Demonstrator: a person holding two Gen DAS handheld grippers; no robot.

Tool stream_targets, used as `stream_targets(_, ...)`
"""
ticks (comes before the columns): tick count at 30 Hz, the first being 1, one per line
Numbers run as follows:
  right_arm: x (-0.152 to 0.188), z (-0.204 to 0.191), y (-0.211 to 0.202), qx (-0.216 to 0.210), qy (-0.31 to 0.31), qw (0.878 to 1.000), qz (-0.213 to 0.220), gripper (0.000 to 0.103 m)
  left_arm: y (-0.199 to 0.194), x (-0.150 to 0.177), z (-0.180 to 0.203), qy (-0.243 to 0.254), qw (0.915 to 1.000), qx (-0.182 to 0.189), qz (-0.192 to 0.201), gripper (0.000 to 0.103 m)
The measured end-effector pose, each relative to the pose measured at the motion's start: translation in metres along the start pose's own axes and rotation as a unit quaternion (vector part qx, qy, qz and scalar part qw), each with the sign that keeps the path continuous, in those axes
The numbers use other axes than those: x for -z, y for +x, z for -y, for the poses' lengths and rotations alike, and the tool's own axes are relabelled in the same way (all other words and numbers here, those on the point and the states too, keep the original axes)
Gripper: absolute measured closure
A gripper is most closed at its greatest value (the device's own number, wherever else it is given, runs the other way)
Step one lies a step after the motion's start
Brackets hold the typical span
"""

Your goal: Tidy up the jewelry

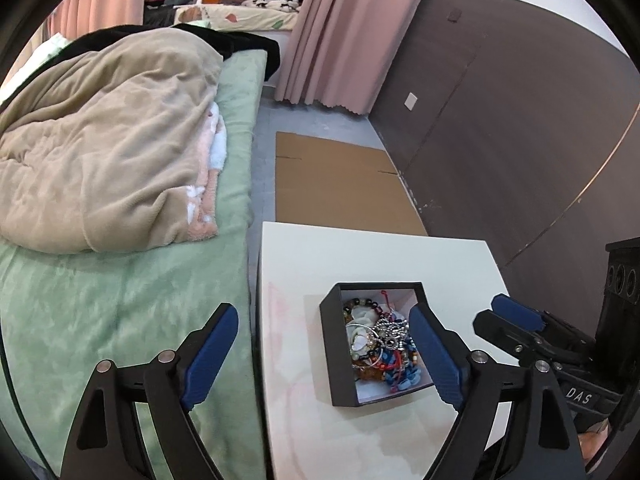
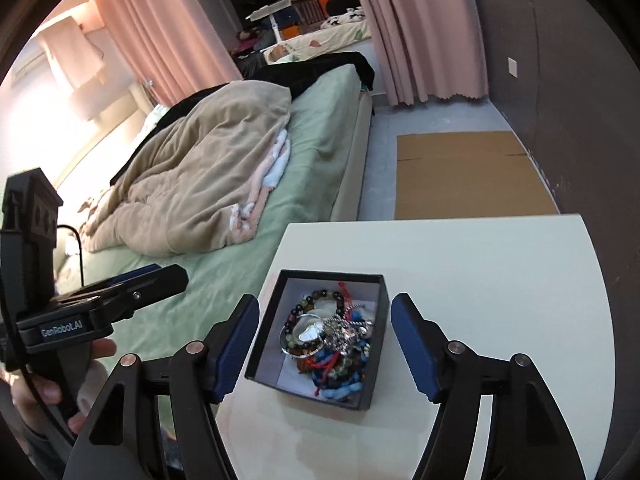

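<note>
A small black open box [image 1: 332,360] sits on a white table [image 1: 360,256] and holds a tangled heap of jewelry [image 1: 380,344]: bead bracelets, silver chains, red cords and blue pieces. My left gripper [image 1: 323,314] hovers over the box's near left side, open, with nothing gripped; its right finger overlaps the box's right wall in this view. From the right wrist, the box [image 2: 332,274] and its jewelry [image 2: 332,340] lie between the spread fingers of my right gripper [image 2: 325,302], which is open and holds nothing. Each gripper shows in the other's view: the right gripper [image 1: 504,312] and the left gripper [image 2: 160,276].
Left of the table [image 2: 480,280] runs a bed with a green sheet [image 1: 120,300] and a rumpled beige blanket [image 1: 112,140]. Flat cardboard [image 1: 340,184] lies on the floor beyond the table. A dark wall [image 1: 520,120] rises on the right, pink curtains [image 1: 336,32] behind. A hand [image 2: 92,360] holds the left gripper.
</note>
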State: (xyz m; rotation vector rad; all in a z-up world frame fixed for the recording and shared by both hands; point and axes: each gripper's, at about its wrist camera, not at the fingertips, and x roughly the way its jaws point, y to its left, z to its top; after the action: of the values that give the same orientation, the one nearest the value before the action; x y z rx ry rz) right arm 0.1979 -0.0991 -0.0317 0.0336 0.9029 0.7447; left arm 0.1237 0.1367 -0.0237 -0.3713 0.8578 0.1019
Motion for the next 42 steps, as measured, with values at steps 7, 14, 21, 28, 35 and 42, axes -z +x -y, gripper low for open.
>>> stream_targets(7,0.011,0.014,-0.028,0.011,0.018,1.0,0.0,0.023,-0.012,0.01,0.018,0.026,0.9996,0.011,0.008,0.011)
stream_targets(14,0.017,0.025,-0.077,0.026,0.04,0.998,0.032,0.003,-0.034,0.016,0.043,0.041,0.9982,0.035,0.026,0.002)
stream_targets(21,0.035,0.03,-0.107,0.065,0.022,0.997,0.044,0.0,-0.053,0.037,0.07,0.081,0.9953,0.034,0.041,0.001)
stream_targets(28,0.053,0.025,-0.122,0.09,-0.006,0.995,0.041,0.0,-0.065,0.067,0.082,0.111,0.9919,0.04,0.048,0.001)
stream_targets(35,0.08,0.03,-0.125,0.101,-0.012,0.994,0.029,0.0,-0.071,0.094,0.082,0.12,0.9911,0.018,0.056,0.001)
stream_targets(42,0.091,0.022,-0.136,0.105,-0.027,0.993,0.035,0.0,-0.082,0.103,0.085,0.122,0.9901,0.004,0.071,0.001)
